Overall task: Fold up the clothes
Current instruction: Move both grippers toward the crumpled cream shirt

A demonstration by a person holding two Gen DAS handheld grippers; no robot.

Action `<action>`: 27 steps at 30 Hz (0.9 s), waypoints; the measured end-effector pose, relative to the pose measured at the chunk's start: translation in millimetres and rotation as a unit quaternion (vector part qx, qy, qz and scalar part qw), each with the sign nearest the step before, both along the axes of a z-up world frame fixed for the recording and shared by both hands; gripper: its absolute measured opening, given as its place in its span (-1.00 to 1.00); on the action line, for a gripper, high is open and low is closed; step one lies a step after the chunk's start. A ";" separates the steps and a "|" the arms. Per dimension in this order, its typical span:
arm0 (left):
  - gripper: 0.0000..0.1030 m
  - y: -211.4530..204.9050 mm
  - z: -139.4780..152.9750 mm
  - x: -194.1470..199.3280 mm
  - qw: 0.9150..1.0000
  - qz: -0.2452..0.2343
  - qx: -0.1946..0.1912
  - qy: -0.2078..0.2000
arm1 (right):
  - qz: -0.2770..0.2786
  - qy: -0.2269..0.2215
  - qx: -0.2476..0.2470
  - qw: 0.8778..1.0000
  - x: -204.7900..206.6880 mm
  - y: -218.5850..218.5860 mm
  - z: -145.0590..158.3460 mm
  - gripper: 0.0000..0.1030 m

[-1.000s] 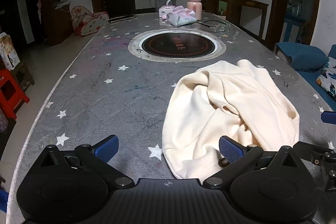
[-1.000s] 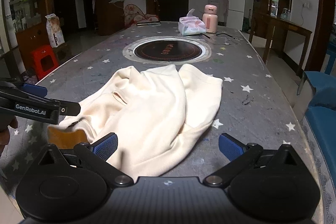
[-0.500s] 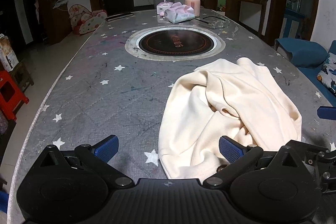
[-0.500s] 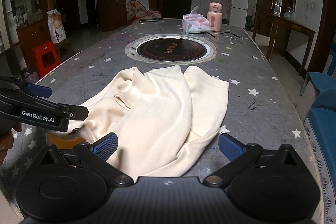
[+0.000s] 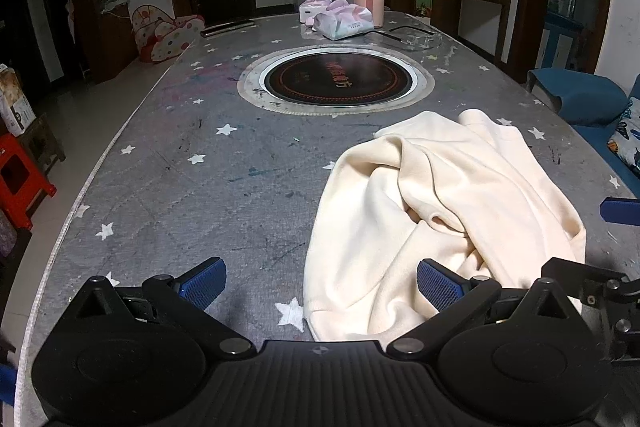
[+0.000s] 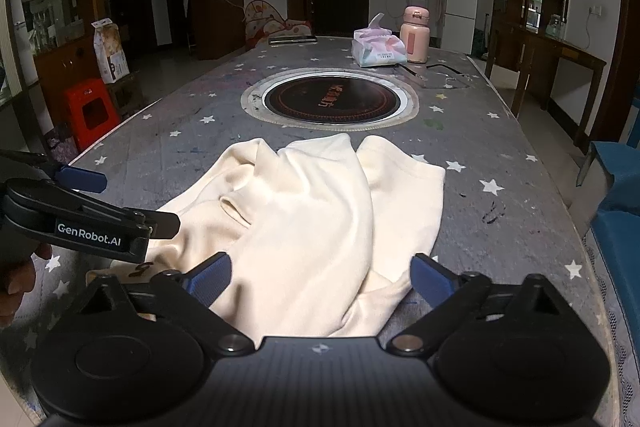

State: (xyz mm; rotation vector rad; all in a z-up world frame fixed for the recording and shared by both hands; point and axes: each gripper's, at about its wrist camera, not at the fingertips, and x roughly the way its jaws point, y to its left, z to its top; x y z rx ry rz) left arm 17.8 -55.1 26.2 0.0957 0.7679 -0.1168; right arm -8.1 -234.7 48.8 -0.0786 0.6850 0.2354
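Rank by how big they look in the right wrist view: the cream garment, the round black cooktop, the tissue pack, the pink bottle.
1. cream garment, though it lies nearest the camera.
2. round black cooktop.
3. tissue pack.
4. pink bottle, only slightly smaller than the pack.

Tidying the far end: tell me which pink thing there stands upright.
The pink flask, a tall lidded cylinder; the tissue pack beside it lies flat.
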 end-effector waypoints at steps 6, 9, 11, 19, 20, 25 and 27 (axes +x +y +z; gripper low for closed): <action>1.00 1.1 0.5 4.6 1.000 0.001 -0.002 -0.001 | 0.000 0.003 0.000 1.000 5.0 -0.9 -0.2 0.72; 1.00 1.5 1.1 7.7 1.000 0.000 -0.003 -0.003 | -0.001 0.002 0.002 1.000 8.3 -2.1 0.6 0.69; 1.00 1.7 1.3 9.4 1.000 -0.001 -0.004 -0.002 | -0.001 0.003 0.003 1.000 11.0 -2.4 1.2 0.69; 0.99 4.0 2.9 15.5 1.000 0.000 -0.002 -0.005 | 0.009 0.000 0.007 1.000 20.4 3.2 3.3 0.59; 0.99 4.3 3.0 16.0 1.000 0.001 -0.002 -0.005 | 0.011 0.001 0.008 1.000 21.3 4.0 3.2 0.58; 0.99 5.8 2.8 20.0 1.000 -0.001 0.000 -0.006 | 0.022 0.003 0.007 1.000 24.8 8.3 1.9 0.55; 0.95 7.0 4.7 25.4 1.000 0.001 0.000 -0.009 | 0.024 0.003 0.004 1.000 28.4 9.6 1.6 0.52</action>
